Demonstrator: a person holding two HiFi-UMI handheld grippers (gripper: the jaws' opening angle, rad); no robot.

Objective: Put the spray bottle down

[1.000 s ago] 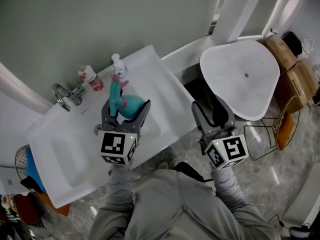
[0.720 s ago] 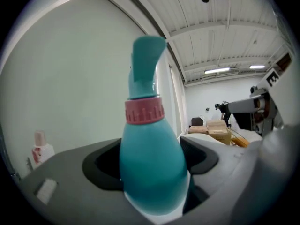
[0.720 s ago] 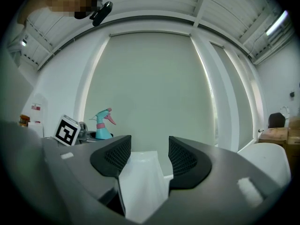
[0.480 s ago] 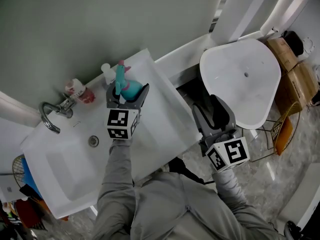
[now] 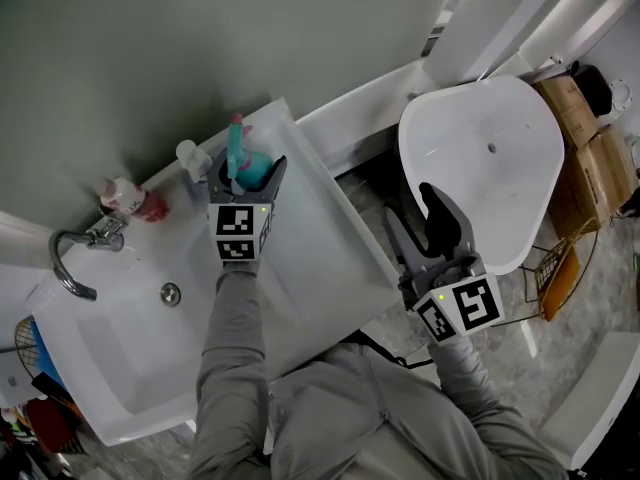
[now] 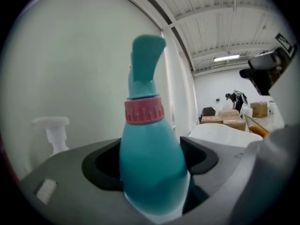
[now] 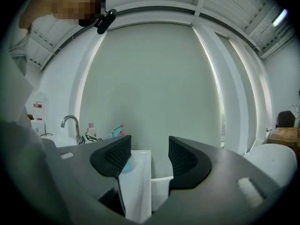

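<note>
A teal spray bottle (image 5: 249,168) with a pink collar and teal trigger head stands upright between the jaws of my left gripper (image 5: 246,180), which is shut on it. In the left gripper view the spray bottle (image 6: 150,158) fills the centre, both black pads pressed to its body. It is over the back right corner of the white sink counter (image 5: 310,258), close to the wall; whether its base touches the counter is hidden. My right gripper (image 5: 428,223) hangs open and empty off the counter's right end, and in its own view the right gripper (image 7: 146,159) frames only the counter's end.
A white pump bottle (image 5: 190,157) stands just left of the spray bottle, also showing as a pump bottle (image 6: 54,132). A red-labelled bottle (image 5: 125,198) and a chrome tap (image 5: 75,253) sit further left by the basin drain (image 5: 171,293). A round white table (image 5: 480,158) and cardboard boxes (image 5: 585,133) lie right.
My left gripper has carried the spray bottle away from the basin toward the back right corner of the counter, near the wall. The right gripper has stayed put, open.
</note>
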